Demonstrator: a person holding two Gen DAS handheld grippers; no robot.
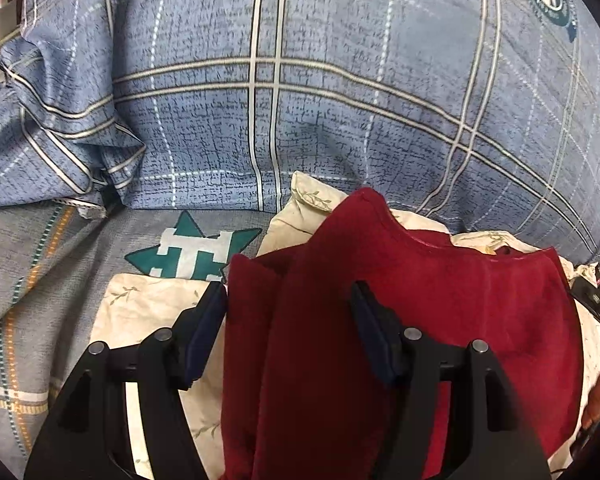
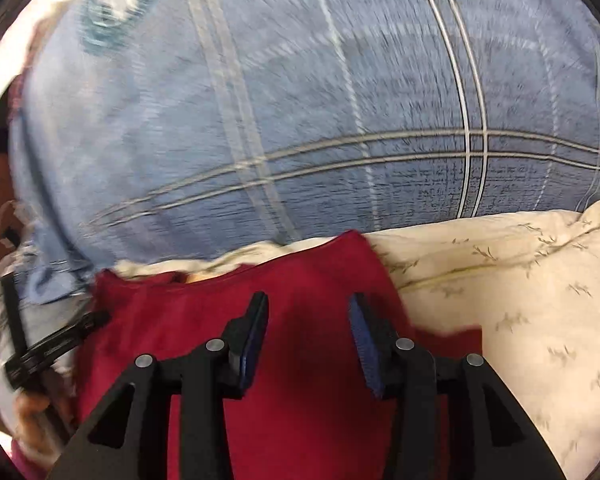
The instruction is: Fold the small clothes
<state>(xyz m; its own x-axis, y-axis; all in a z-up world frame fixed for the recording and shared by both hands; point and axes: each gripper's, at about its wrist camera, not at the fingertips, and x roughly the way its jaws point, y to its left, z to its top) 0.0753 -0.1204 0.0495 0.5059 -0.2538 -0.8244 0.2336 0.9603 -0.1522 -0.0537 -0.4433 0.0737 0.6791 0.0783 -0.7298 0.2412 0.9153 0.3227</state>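
Both grippers hung over the dark red garment (image 1: 420, 300), which lay on a cream leaf-print cloth (image 2: 520, 300) before a blue plaid pillow (image 1: 320, 100). Left gripper (image 1: 290, 300) stood open, straddling a fold; right gripper (image 2: 308, 312) stood open, pads clear of fabric.

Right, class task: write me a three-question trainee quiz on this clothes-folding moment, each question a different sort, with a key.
1. True or false: the red garment lies on a cream leaf-print cloth.
2. The big pillow behind is: A green, B blue plaid, C plain white?
3. Fill in: both the left gripper and the right gripper have their jaws ____ over the garment.

Key: 1 true; 2 B; 3 open.
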